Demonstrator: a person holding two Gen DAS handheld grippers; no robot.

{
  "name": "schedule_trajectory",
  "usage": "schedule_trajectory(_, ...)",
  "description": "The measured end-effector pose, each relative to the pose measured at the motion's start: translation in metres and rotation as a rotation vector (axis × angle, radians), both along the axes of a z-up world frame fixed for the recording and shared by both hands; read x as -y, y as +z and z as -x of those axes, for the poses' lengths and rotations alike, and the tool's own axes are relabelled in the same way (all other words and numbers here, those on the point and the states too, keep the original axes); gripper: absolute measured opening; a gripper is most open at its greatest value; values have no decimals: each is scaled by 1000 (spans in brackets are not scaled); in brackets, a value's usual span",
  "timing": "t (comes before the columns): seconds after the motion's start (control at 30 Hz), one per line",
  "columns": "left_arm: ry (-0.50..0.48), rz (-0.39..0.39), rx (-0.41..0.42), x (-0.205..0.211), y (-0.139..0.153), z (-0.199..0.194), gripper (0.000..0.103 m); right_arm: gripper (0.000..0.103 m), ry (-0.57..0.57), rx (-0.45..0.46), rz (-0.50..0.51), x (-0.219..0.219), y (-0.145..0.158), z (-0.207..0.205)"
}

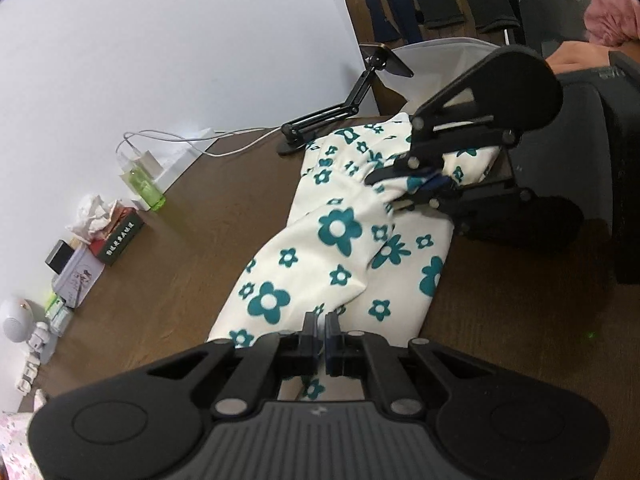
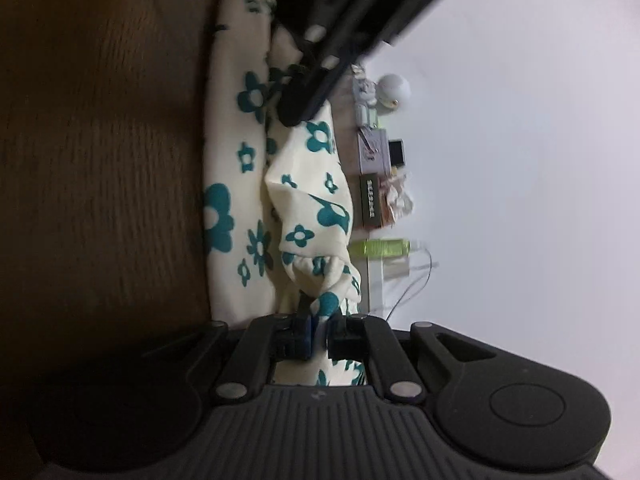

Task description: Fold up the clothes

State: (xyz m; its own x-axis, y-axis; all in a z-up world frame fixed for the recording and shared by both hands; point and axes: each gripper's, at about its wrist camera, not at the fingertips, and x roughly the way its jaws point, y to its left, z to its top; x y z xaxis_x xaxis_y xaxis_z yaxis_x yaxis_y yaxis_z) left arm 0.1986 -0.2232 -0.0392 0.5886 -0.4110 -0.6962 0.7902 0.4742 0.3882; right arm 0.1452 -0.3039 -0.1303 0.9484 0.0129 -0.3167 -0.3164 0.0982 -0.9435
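A white garment with teal flowers (image 1: 340, 248) lies lengthwise on the brown wooden table (image 1: 160, 260). My left gripper (image 1: 322, 326) is shut on the near end of the garment. My right gripper (image 1: 416, 188) is shut on the gathered far end and shows from the side in the left wrist view. In the right wrist view the garment (image 2: 240, 200) runs away from my right gripper (image 2: 318, 320), which pinches a bunched fold of it. The left gripper (image 2: 296, 114) shows at the far end there, holding the cloth.
Along the wall stand a green bottle (image 1: 146, 190), a tissue box (image 1: 118, 236), small boxes (image 1: 76, 272) and a white round lamp (image 1: 16, 316). A black phone stand (image 1: 340, 108) and a white cable (image 1: 224, 140) sit at the table's far side. A chair with dark clothes (image 1: 432, 0) stands behind.
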Motion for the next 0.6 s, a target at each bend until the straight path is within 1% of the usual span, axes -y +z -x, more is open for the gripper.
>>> schedule_trajectory(0.03,3,3,1,-2,1,1,5,6,-10,-9,-25,2,4,1)
schedule_trajectory(0.07,6,3,3,-4,3,3,9,7,-17,-22,-48,3,8,0)
schedule_trajectory(0.13,17,-5,6,-10,6,5,17,13,-23,-44,-82,6,13,-1)
schedule_trajectory(0.2,27,-19,18,-17,8,5,33,42,-28,-63,-113,8,18,-3)
schedule_trajectory(0.27,38,-43,31,-24,9,6,34,44,-30,-74,-137,10,23,-4)
schedule_trajectory(0.37,38,-79,22,-31,10,3,34,44,-41,-98,-183,13,34,-5)
schedule_trajectory(0.47,13,-140,33,-30,4,3,36,46,-59,-120,-223,18,43,-8)
schedule_trajectory(0.57,-16,-198,53,-27,-3,4,38,45,-69,-141,-249,18,44,1)
schedule_trajectory(0.6,-20,-211,62,-26,-4,3,29,41,-66,-149,-246,17,43,0)
